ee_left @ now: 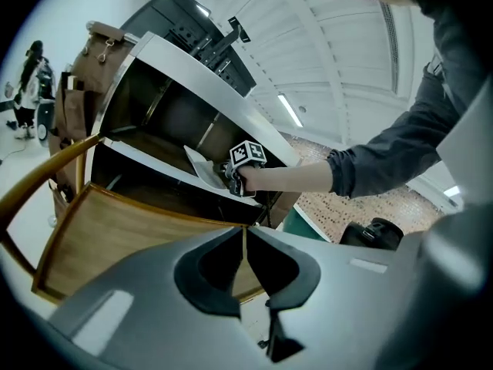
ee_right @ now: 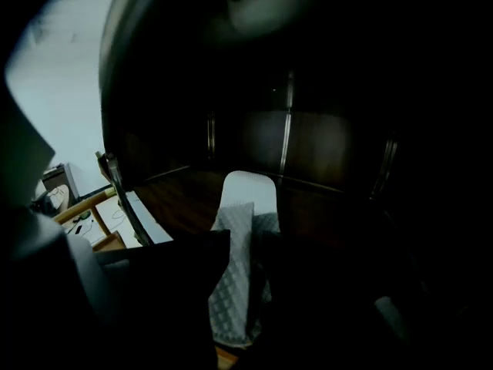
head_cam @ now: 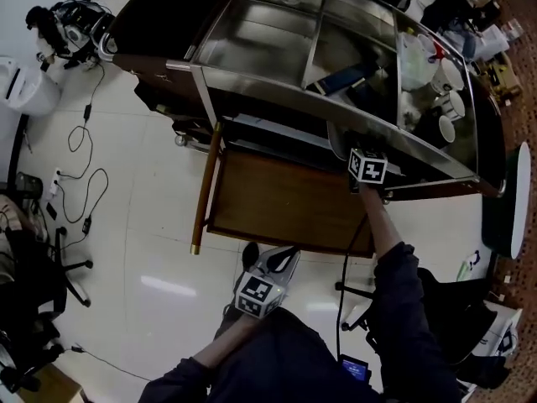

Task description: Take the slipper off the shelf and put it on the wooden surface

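The slipper (ee_right: 235,284) has a grey quilted upper and a white sole, and it lies on the dark shelf inside the cabinet. My right gripper (ee_right: 245,241) reaches into that shelf. Its dark jaws stand at their widest on either side of the slipper's upper, without visibly pressing on it. From the left gripper view the slipper (ee_left: 199,163) shows white at the shelf's edge, just ahead of the right gripper (ee_left: 235,172). The wooden surface (head_cam: 285,200) juts out below the shelf. My left gripper (head_cam: 288,256) hangs low in front of it, shut and empty.
The cabinet has a glass top (head_cam: 277,40) with a steel front rail (head_cam: 336,107). White cups (head_cam: 449,107) and bags crowd its right end. A brass rail (head_cam: 205,191) edges the wooden surface on the left. Cables (head_cam: 84,175) and a chair (head_cam: 33,300) are on the floor at left.
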Tool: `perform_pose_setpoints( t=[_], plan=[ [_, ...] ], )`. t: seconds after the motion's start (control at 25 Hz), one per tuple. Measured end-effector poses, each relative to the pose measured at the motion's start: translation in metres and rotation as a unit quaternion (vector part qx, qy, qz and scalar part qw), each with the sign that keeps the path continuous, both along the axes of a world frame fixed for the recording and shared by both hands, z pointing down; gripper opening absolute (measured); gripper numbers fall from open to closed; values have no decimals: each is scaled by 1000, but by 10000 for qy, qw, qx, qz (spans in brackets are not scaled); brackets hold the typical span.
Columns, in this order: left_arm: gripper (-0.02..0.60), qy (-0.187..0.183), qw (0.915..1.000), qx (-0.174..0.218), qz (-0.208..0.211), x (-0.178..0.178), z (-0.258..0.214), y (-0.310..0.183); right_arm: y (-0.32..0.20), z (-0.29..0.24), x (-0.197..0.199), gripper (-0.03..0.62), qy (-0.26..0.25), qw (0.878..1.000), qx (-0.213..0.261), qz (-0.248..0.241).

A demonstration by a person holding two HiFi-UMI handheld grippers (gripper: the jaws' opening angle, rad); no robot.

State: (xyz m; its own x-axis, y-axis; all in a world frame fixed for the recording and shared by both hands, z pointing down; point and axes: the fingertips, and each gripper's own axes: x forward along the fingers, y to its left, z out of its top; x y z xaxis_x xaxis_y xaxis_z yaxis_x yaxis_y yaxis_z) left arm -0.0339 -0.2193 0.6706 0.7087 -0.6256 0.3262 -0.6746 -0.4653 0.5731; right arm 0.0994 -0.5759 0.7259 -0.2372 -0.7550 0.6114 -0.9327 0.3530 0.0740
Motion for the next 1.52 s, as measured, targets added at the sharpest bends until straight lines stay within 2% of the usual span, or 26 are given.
perform_pose_setpoints(
  t=[0.16, 0.2, 0.24, 0.32, 0.48, 0.68, 0.76, 0.84, 0.92, 1.08, 1.2, 1.32, 1.44, 1.52],
  plan=[
    [20, 20, 10000, -24, -27, -18, 5, -12, -22, 20, -5, 116, 365, 9991, -207, 38],
    [20, 27, 10000, -23, -32, -21, 4, -14, -20, 18, -7, 51, 405, 9990, -185, 102],
    [19, 42, 10000, -31, -34, -23, 4, -15, -15, 13, -10, 25, 402, 9989, -139, 173],
    [18, 74, 10000, -57, -31, -23, 3, -15, 7, 5, -20, 15, 318, 9993, -56, 170],
    [18, 90, 9999, -12, 101, -13, 0, -9, 88, -7, -49, 14, -44, 9999, 66, -128],
    [18, 56, 9998, 29, 184, -5, -10, 19, 215, 7, -80, 15, -513, 9985, -114, -175],
    [18, -23, 9999, 57, 120, -7, -10, 33, 247, 24, -93, 36, -554, 9979, -276, -209],
    [18, -61, 10000, 31, 42, -10, -12, 49, 266, 36, -101, 96, -452, 9981, -372, -208],
    [18, -98, 9999, 20, -35, -13, -16, 69, 285, 27, -103, 97, -639, 9972, -361, -116],
    [18, -221, 9995, 104, -179, -21, -24, 110, 350, -15, -101, 60, -1164, 9927, -111, -305],
    [18, -310, 9987, 77, -386, -22, -25, 146, 420, -43, -92, 2, -1510, 9874, 6, -479],
    [17, -388, 9976, 18, -578, -19, -22, 183, 488, -60, -78, 2, -1656, 9851, 26, -469],
    [17, -519, 9959, 53, -739, -13, -21, 215, 553, -57, -75, 2, -1964, 9779, -419, -590],
    [17, -661, 9959, 116, -610, -4, -20, 232, 594, -50, -81, 2, -2102, 9699, -839, -896]
  ],
)
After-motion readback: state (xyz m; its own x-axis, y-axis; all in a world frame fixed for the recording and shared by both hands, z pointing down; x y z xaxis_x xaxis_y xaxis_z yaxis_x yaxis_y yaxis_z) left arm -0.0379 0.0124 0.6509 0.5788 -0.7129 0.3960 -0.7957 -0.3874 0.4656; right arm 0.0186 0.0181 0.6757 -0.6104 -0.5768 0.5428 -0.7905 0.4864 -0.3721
